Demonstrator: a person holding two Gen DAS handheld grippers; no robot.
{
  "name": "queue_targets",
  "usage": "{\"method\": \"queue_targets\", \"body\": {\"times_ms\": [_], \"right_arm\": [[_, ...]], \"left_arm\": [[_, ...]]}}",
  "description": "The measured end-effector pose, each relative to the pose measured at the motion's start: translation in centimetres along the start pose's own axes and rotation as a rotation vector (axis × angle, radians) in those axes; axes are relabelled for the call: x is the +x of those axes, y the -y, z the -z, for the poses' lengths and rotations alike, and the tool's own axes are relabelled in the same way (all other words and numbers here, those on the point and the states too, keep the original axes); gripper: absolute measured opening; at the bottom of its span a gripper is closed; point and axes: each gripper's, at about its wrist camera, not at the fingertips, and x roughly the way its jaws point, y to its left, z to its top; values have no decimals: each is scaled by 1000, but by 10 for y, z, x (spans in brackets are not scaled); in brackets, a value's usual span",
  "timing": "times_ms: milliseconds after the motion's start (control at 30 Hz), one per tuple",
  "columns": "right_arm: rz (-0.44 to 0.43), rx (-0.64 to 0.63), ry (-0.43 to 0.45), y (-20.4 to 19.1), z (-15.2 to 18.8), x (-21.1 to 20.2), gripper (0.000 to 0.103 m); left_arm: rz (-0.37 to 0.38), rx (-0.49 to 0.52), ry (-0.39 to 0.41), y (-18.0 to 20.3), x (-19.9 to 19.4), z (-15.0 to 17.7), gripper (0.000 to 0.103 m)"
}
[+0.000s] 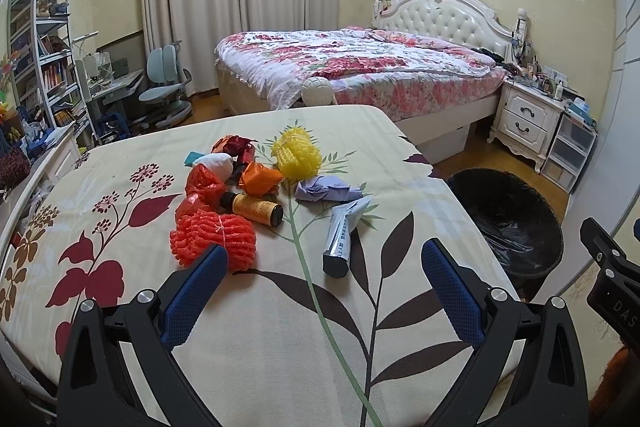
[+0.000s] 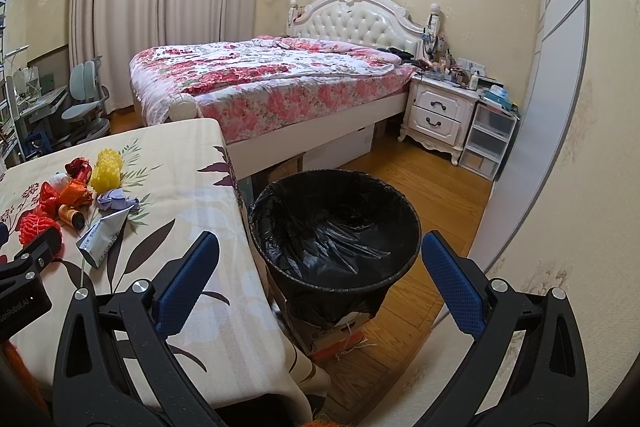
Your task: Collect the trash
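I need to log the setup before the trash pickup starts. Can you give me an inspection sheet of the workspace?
Surface: table under a leaf-print cloth, bare at the near end.
Job's things: red foam net, yellow foam net, squeezed tube, purple wad, brown bottle, orange and red wrappers, all on the cloth; black-lined bin on the floor at the table's right, nothing seen inside.
Clutter: nothing seen beyond the trash.
Grippers: left gripper open over the cloth; right gripper open above the bin.
Cables: nothing seen.
Surroundings: bed, nightstand, desk chair, bookshelf, curtains.

black bin, yellow foam net
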Motion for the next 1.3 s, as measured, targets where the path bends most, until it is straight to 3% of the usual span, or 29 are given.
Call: {"method": "queue_targets", "body": {"times_ms": [600,1067,1167,1300], "right_arm": [[2,5,-6,6,4,0,99],[-29,-2,-44,-2,11,6,99],[-50,-19,-51,-13,10,8,96],[-96,-41,-82,-28,9,15,80]], "left_arm": [[1,15,13,8,-2,2,97],[-2,-11,-37,-9,1,3,96],[-23,-28,-47,-23,4,4,93],[-60,-55,-62,-46,10,7,91]]}}
